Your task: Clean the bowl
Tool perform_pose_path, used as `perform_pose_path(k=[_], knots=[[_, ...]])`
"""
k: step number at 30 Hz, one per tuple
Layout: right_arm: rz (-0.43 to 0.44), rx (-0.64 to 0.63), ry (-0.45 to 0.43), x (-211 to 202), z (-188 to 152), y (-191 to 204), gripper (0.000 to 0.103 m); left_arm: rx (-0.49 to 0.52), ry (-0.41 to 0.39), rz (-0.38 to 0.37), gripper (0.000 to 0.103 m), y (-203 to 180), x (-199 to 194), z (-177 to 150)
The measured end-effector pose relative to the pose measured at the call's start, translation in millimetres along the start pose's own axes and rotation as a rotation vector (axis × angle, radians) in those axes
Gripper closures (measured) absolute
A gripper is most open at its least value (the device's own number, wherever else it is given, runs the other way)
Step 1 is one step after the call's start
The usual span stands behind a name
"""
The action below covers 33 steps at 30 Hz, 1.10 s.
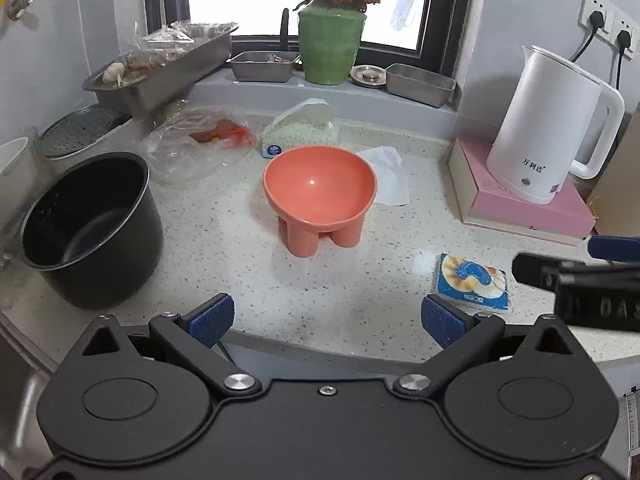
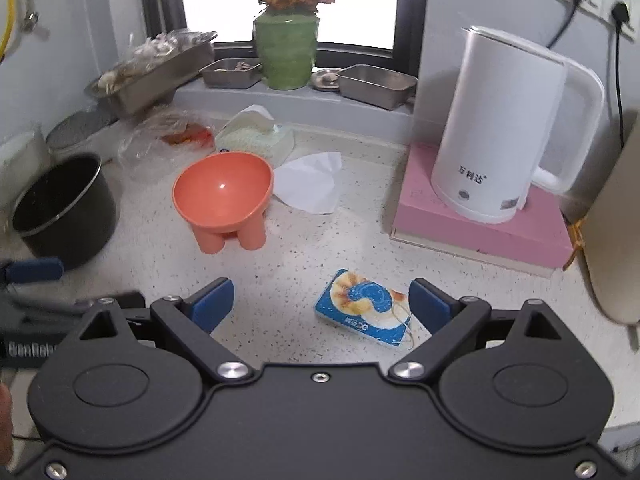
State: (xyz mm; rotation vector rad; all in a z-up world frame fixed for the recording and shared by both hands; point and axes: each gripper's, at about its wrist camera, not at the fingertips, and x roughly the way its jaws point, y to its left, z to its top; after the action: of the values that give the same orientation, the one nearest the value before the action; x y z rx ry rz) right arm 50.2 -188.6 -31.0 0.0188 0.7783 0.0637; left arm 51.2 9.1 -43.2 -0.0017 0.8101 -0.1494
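Cleaning looking not yet begun: both the left hand-held gripper (image 1: pixel 327 320) and right hand-held gripper (image 2: pixel 322 305) hovering wide open, holding nothing; orange footed bowl (image 1: pixel 320 192) standing untouched on the tabletop (image 1: pixel 224 240); sponge (image 2: pixel 366 307) lying unpicked.

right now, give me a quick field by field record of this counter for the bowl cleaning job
bowl: orange footed bowl, upright on the counter, looks empty
sponge: printed blue sponge flat on the counter, apart from the bowl
left gripper: left gripper open, holding nothing
right gripper: right gripper open, just before the sponge, not gripping it
nearby: black pot, tissue behind the bowl, white kettle on a pink box
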Motion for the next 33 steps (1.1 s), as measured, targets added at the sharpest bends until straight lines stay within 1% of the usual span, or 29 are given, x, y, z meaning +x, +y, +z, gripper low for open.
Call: perform_pose_path(k=[4, 9, 13, 27, 29, 33], knots=[[0.017, -0.026, 0.004, 1.0, 3.0, -5.9, 0.007, -0.009, 0.008, 0.031, 0.003, -7.3, -4.9, 1.1], [0.059, -0.061, -0.016, 0.1, 5.5, -12.2, 0.006, -0.009, 0.013, 0.048, 0.003, -10.7, -9.1, 4.0], [0.083, -0.079, -0.015, 0.6, 7.1, -16.0, 0.005, -0.026, 0.012, 0.044, 0.003, -10.9, -10.7, 7.2], [0.132, -0.109, 0.024, 4.1, 6.1, -21.3, 0.005, -0.018, 0.005, 0.043, 0.003, -16.0, -12.9, 9.9], [0.135, -0.118, 0.03, 4.5, 5.0, -19.9, 0.005, -0.017, 0.003, 0.044, 0.003, -15.8, -13.8, 9.2], [0.129, -0.147, 0.035, 4.4, 2.2, -15.4, 0.005, -0.019, 0.0, 0.023, 0.003, -16.3, -16.7, 7.0]])
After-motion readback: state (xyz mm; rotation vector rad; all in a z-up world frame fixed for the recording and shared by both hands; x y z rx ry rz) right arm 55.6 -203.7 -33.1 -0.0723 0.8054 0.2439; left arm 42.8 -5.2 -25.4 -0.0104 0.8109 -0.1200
